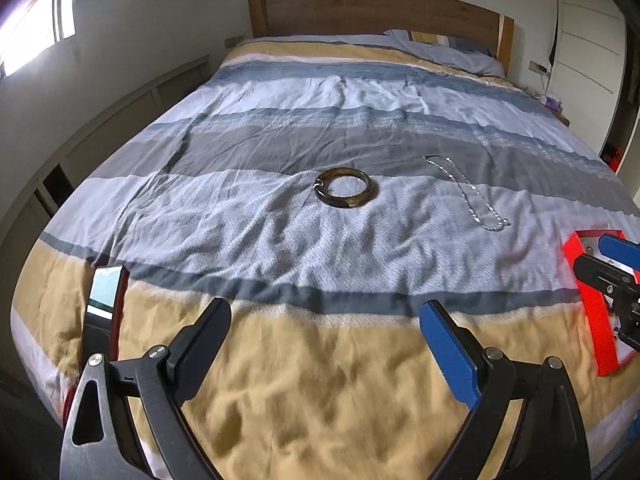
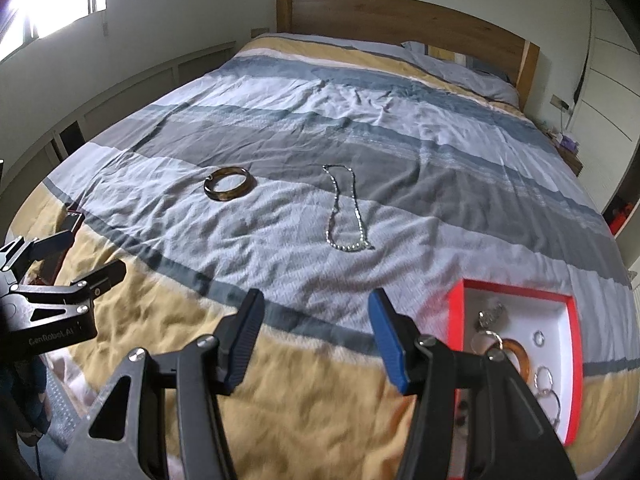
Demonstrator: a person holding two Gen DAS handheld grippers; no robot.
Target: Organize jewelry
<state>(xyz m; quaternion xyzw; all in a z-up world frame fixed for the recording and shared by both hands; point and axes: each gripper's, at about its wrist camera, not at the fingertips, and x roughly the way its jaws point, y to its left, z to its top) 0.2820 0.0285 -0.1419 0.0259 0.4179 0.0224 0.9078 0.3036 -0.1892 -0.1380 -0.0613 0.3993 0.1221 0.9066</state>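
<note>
right wrist view: right gripper [image 2: 316, 336] spread wide, empty, low over bed [image 2: 280, 400]. left gripper [image 1: 324, 344] likewise agape. bangle [image 2: 229, 189], necklace [image 2: 347, 210] lie loose mid-quilt; red box [image 2: 456, 320] near right. best: pinch bangle rim, lift clear, lower into box.

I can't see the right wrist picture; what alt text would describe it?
An open claw hangs over a striped bed, where a brown bangle and silver chain necklace lie apart. A red-rimmed box at right holds rings.
</note>
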